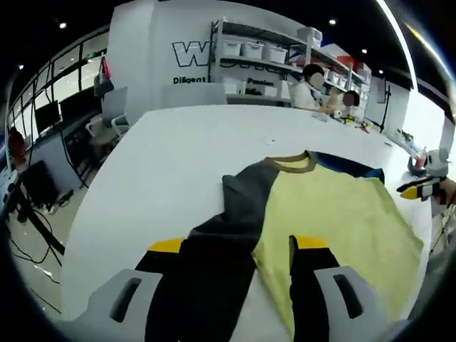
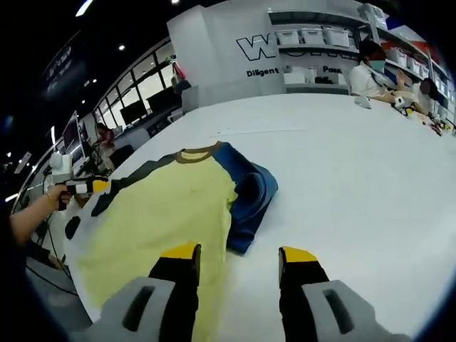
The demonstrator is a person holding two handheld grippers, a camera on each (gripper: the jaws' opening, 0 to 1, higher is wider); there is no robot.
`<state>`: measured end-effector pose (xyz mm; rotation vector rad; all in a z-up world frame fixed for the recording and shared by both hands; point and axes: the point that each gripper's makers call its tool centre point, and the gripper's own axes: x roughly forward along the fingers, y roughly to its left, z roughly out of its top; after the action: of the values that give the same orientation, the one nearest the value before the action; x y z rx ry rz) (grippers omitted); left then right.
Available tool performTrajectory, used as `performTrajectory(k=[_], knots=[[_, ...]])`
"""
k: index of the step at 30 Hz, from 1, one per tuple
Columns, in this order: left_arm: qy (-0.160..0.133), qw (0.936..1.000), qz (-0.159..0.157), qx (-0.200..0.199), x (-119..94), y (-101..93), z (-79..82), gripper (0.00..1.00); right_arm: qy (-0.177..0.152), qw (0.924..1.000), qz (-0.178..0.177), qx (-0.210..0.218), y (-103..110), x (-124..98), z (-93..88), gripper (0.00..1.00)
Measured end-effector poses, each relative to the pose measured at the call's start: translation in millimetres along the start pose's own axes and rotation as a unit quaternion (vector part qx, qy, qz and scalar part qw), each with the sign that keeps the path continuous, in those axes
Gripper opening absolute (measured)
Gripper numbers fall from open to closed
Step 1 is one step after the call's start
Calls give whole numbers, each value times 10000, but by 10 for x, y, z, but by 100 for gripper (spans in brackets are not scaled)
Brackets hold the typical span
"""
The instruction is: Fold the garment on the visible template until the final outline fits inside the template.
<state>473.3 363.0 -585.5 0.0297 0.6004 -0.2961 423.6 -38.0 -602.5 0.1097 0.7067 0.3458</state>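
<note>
1. On the broad white bench lay the garment, a pale yellow T-shirt with a brown collar band, one dark grey sleeve and one blue sleeve, spread mostly flat with its collar pointing away from the person.
2. Seen from the left gripper view, the left tongs stood apart with black jaws tipped in yellow; the grey sleeve and the shirt's near side edge ran between them, but no jaw pressed on cloth, so they held nothing.
3. Seen from the right gripper view, the right tongs were likewise apart and empty, poised at the shirt's opposite side, just beside the blue sleeve, which lay bunched and partly turned in over itself.
4. Each gripper also appeared small at the far edge of the other's view, held in a hand.
5. The step in hand looked like an early one: the body of the shirt was unfolded and both tongs seemed to be lining up at the two side edges.
6. The next move would likely call for each pair of tongs to close on a sleeve or side edge and carry it inward across the yellow panel.
7. No template outline could be made out on the bench; it may have been hidden under the shirt or too faint to tell.
8. The shirt's hem was cut off by the jaws and the views' lower edges.
</note>
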Motion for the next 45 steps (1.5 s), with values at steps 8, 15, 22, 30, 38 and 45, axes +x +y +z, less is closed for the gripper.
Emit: performTrajectory(k=[8, 15, 22, 30, 38, 45], knots=[[-35, 9995, -277, 167, -139, -262, -64, 87, 157, 9996, -157, -146, -122, 189, 26, 30], [-56, 9988, -479, 53, -269, -419, -127, 99, 340, 9973, -59, -651, -97, 316, -4, 26], [-180, 9982, -573, -10, -483, -569, -85, 97, 616, 9890, 74, -1346, -36, 413, -101, 6], [-378, 9976, -570, -45, -562, -582, -1, 94, 601, 9880, -42, -1420, -81, 415, -134, 0], [-527, 9925, -1094, -162, -661, -800, 46, 94, 494, 9799, -698, -1801, -414, 198, 176, 0], [-517, 9914, -1194, -112, -695, -862, 38, 90, 191, 9726, -1592, -1685, -913, -101, 550, 0]])
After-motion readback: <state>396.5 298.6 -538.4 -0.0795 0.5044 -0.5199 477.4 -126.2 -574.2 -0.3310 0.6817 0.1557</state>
